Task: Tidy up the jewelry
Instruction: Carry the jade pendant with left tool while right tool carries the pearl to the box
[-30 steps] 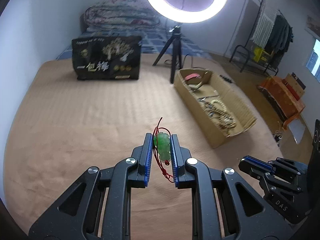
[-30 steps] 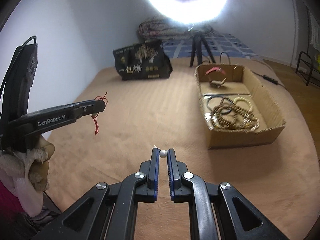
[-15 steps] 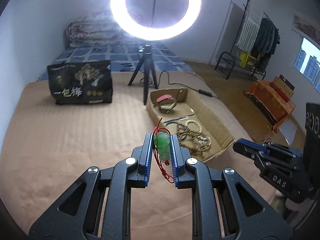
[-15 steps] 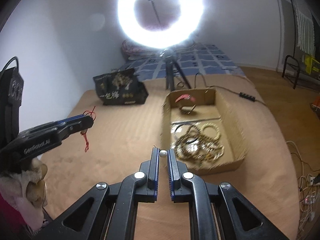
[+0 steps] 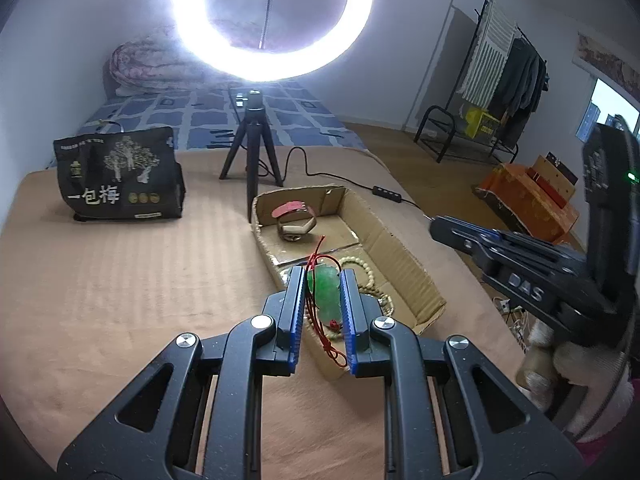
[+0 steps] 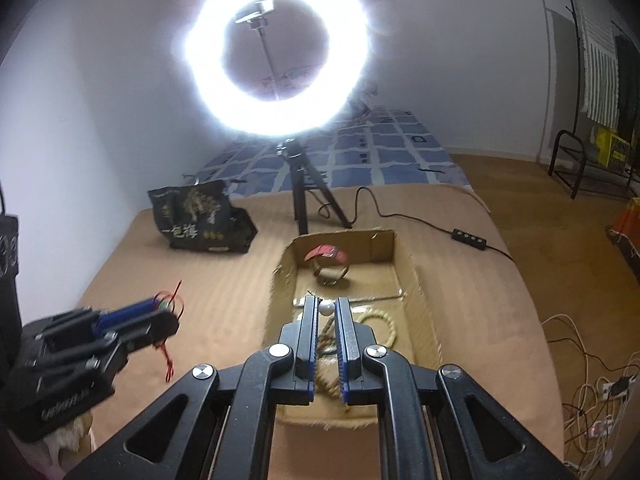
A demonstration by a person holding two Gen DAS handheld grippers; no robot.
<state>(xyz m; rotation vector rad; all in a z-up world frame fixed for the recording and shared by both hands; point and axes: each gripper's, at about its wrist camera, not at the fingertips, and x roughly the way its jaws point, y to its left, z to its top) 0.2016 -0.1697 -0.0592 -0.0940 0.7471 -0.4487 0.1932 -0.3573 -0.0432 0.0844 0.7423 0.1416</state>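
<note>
Your left gripper (image 5: 323,294) is clamped on the green jade pendant (image 5: 327,293), its red cord (image 5: 328,340) dangling between the fingers. Your right gripper (image 6: 328,312) pinches a small white pearl (image 6: 327,309) at its fingertips. Just ahead of and below both grippers lies the cardboard box (image 6: 424,292), with bead strands (image 5: 370,276) in its near compartment and a bracelet (image 6: 330,270) farther off.
</note>
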